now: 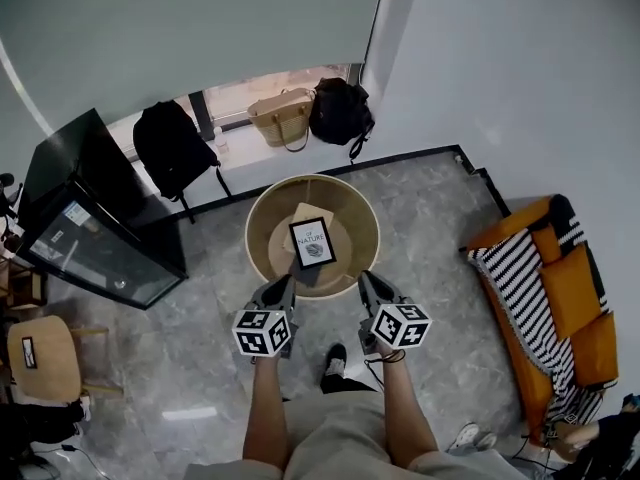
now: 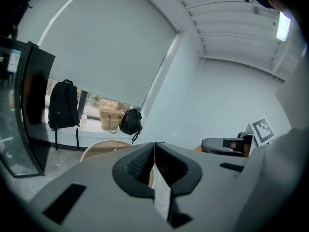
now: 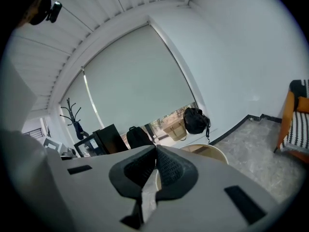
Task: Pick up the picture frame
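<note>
My left gripper [image 1: 284, 288] and right gripper [image 1: 368, 286] are both closed and empty at the bench's [image 1: 262, 208] near rim. The frame [image 1: 312, 242] sits mid-bench, so I should open the jaws before reaching its edges.

We're in a lounge or living room here. Grey marbled floor [image 1: 450, 228] throughout, an orange sofa [image 1: 565, 288] with a striped throw [image 1: 515, 278] at the right edge and a round wooden table [image 1: 268, 253] at centre. Upper left there's a dark glass cabinet [image 1: 90, 218]. A backpack [image 1: 172, 148] and a woven bag [image 1: 282, 118] sit under a big roller blind [image 1: 200, 28].
</note>
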`<control>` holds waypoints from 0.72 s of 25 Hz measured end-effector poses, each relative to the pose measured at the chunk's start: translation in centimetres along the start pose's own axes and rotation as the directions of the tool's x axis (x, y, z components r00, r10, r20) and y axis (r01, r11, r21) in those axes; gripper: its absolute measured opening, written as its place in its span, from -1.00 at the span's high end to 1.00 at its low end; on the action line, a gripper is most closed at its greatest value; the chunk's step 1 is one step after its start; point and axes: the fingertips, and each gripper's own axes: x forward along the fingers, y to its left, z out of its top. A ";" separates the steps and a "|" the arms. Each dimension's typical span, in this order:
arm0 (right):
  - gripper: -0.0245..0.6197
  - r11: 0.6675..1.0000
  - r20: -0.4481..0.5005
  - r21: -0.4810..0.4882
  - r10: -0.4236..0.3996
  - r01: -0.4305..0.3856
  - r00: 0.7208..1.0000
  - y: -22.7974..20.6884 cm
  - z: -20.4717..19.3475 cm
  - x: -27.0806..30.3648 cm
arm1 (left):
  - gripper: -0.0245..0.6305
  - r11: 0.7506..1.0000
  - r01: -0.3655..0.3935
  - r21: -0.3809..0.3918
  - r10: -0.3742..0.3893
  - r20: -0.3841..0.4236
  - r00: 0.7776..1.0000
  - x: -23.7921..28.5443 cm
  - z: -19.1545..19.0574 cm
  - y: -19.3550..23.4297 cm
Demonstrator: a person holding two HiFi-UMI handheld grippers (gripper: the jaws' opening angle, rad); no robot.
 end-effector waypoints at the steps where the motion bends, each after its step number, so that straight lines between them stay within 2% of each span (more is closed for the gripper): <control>1: 0.82 1.000 -0.016 -0.013 0.000 0.000 1.000 -1.1 0.6 0.4 | 0.86 1.000 -0.006 -0.008 0.006 0.009 1.000 1.3 0.1 -0.5; 5: 0.82 1.000 -0.048 -0.019 -0.004 0.003 0.999 -6.0 2.5 0.9 | 0.86 0.999 -0.025 -0.025 0.026 0.013 1.000 5.6 -0.4 -2.6; 10: 0.82 1.000 -0.140 -0.021 0.016 -0.019 0.990 -10.2 0.2 3.5 | 0.86 0.996 -0.090 -0.025 0.089 -0.025 0.996 8.1 -2.7 -1.9; 13: 0.82 0.992 -0.246 -0.099 0.057 -0.083 0.968 -10.9 -1.9 6.4 | 0.86 0.990 -0.132 -0.044 0.129 -0.070 0.989 9.2 -4.2 0.1; 15: 0.82 0.986 -0.299 -0.118 0.079 -0.119 0.951 -11.1 -3.3 8.5 | 0.86 0.987 -0.151 -0.058 0.144 -0.103 0.984 10.0 -5.3 1.8; 18: 0.82 0.978 -0.366 -0.155 0.077 -0.142 0.927 -12.1 -5.6 12.4 | 0.86 0.986 -0.156 -0.060 0.145 -0.161 0.976 12.0 -7.7 4.5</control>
